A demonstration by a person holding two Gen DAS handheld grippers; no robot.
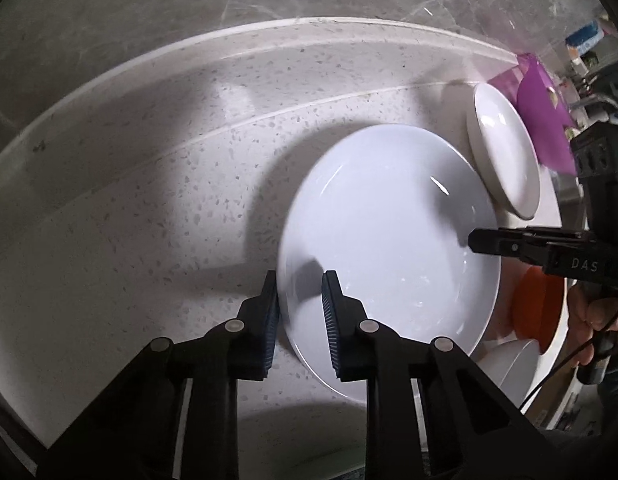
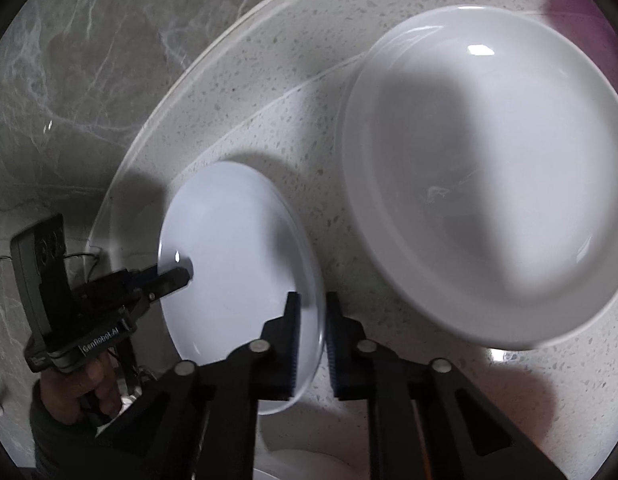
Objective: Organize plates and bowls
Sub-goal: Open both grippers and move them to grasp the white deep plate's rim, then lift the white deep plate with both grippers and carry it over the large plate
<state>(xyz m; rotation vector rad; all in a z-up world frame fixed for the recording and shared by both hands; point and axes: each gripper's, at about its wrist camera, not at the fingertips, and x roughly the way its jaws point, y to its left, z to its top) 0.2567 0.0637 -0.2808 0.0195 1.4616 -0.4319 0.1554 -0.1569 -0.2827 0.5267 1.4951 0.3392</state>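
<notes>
Material: white glazed ceramic on a pale speckled stone surface [image 1: 149,200], against a grey marbled wall.
Plate: the shallow white plate [image 1: 389,248] lies near the middle of the surface, and both tongs meet at it from opposite sides.
Left tongs: the left tongs [image 1: 300,300] have one pad outside the near rim and one inside, closed on the rim of the plate.
Right tongs: the right tongs [image 2: 311,320] also straddle the rim, on the opposite side, and are closed on it in the same way.
Reason for the hold: a wide, thin plate pinched only at one edge would probably tip, so two opposite grips seem chosen to keep it level when it is raised.
Second dish: a larger, deeper white dish [image 2: 485,176] rests just beside the plate, apart from it; it looks like a possible place for stacking.
Other ware: an orange bowl [image 1: 537,304] and another white bowl [image 1: 509,364] sit at the surface's edge, partly hidden.
Stage: judged early; the plate appears not yet lifted.
</notes>
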